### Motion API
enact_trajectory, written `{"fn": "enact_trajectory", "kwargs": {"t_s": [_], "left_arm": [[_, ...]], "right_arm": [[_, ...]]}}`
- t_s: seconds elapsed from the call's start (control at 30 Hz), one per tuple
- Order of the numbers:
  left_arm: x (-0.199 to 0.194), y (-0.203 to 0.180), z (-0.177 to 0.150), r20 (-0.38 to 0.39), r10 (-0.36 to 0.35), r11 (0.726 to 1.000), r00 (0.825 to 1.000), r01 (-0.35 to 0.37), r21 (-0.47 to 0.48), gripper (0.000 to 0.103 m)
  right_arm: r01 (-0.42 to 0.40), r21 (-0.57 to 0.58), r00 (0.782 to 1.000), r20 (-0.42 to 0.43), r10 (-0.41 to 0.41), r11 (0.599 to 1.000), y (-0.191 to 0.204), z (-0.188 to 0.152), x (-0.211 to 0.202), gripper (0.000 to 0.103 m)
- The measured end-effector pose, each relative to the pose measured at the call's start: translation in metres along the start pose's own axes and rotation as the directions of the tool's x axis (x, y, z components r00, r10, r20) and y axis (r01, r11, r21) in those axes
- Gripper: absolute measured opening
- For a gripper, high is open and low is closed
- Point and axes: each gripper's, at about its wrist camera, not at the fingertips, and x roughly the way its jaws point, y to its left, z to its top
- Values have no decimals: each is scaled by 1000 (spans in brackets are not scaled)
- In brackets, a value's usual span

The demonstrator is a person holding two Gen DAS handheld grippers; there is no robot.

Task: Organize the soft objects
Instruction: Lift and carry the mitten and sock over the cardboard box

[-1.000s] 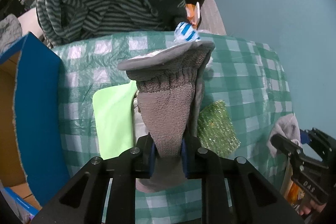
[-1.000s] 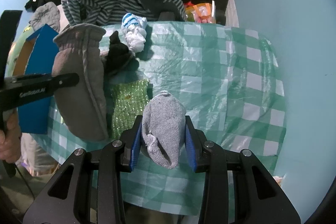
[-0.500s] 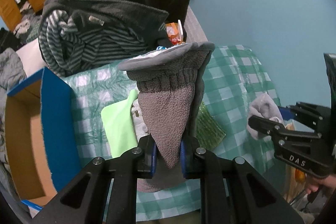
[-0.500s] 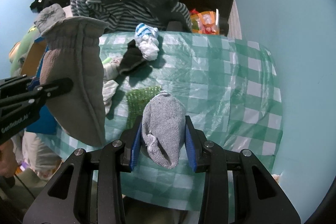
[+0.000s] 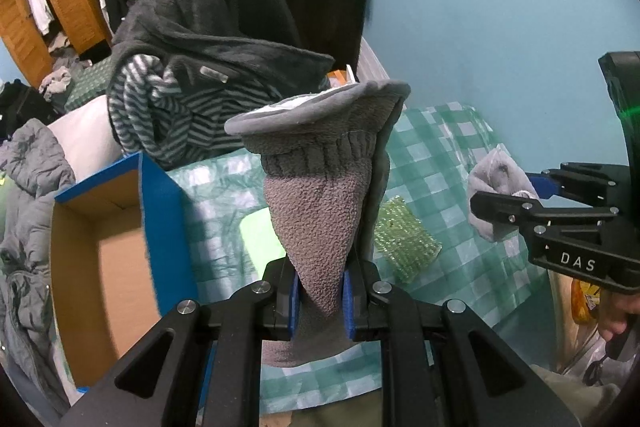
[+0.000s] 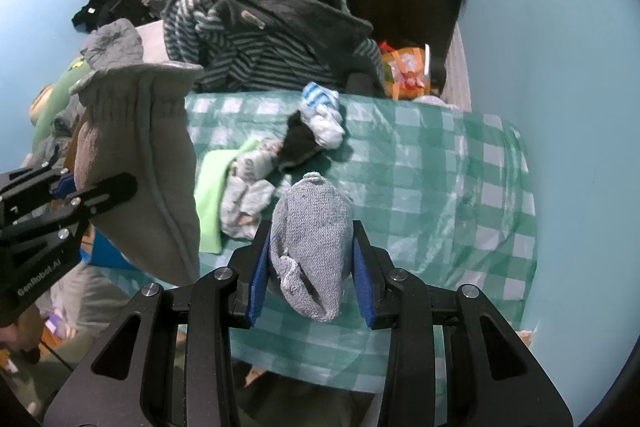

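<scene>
Above the table (image 6: pixel 460 163) with its green checked cloth, a grey mitten (image 5: pixel 320 203) hangs pinched in the left gripper (image 5: pixel 320 301), cuff outward, while the right gripper (image 6: pixel 312 277) clamps a rolled grey sock (image 6: pixel 312 227). Below lie more socks (image 6: pixel 320 115), a green sponge (image 5: pixel 404 243) and, beside the table, an open blue box (image 5: pixel 160 211).

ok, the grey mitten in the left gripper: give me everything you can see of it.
The grey mitten is a fleece-like piece, taupe-grey, with a ribbed elastic band below a flared cuff whose pale lining shows at the opening. The left gripper is clamped on its narrow end, blue pads on both sides, so it stands cuff-up, clear of the checked tablecloth. A short tail of fabric hangs below the jaws. The right wrist view shows its side, with a seam down one edge. Nothing else appears to touch it.
</scene>
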Motion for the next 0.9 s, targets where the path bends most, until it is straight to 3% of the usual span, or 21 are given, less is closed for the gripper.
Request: {"fn": "enact_trajectory", "kwargs": {"t_s": [0.9], "left_arm": [[-67,125,-30,65,122,974,990,-107,-202,16]], "right_arm": [[-122,-202,991,35,132,972,146,61,8,36]]}}
